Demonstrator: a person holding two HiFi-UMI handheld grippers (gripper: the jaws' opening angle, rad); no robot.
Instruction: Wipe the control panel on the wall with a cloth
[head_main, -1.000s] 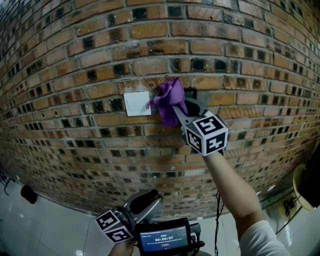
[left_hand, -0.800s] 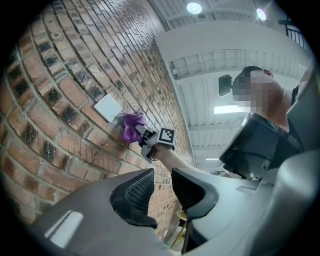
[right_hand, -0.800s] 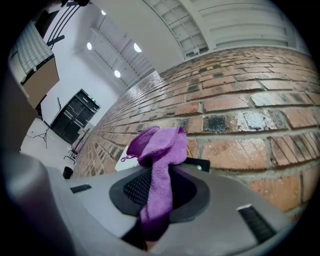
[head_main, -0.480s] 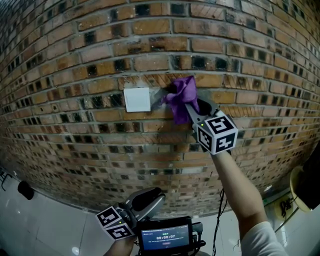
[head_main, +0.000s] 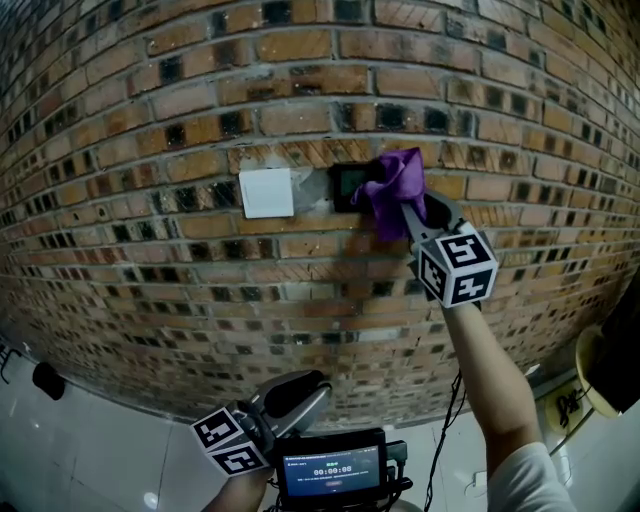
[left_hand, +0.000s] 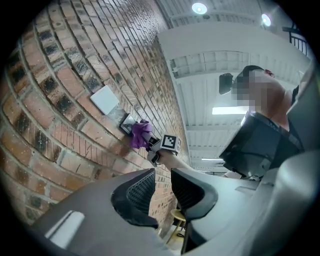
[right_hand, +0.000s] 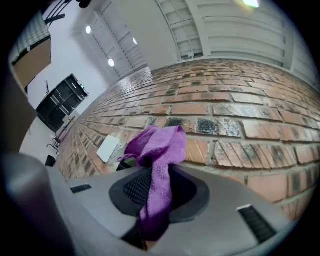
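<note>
A purple cloth (head_main: 393, 183) is pressed to the brick wall (head_main: 300, 290) at the right edge of a small dark control panel (head_main: 348, 186). My right gripper (head_main: 405, 215) is shut on it. In the right gripper view the cloth (right_hand: 160, 150) runs down between the jaws of that gripper (right_hand: 159, 187). My left gripper (head_main: 315, 390) hangs low, away from the wall, with its jaws almost together and nothing between them. In the left gripper view, past that gripper (left_hand: 162, 172), the cloth (left_hand: 141, 134) lies beside the panel (left_hand: 126, 123).
A white switch plate (head_main: 267, 192) sits just left of the panel. A handheld device with a lit screen (head_main: 332, 470) is at the bottom. A black cable (head_main: 440, 430) hangs down the wall. A yellow round stool (head_main: 600, 375) stands at the right.
My right gripper has slid the cloth to the right along the wall. The dark panel, covered before, now shows on the cloth's left. The left gripper has stayed low.
</note>
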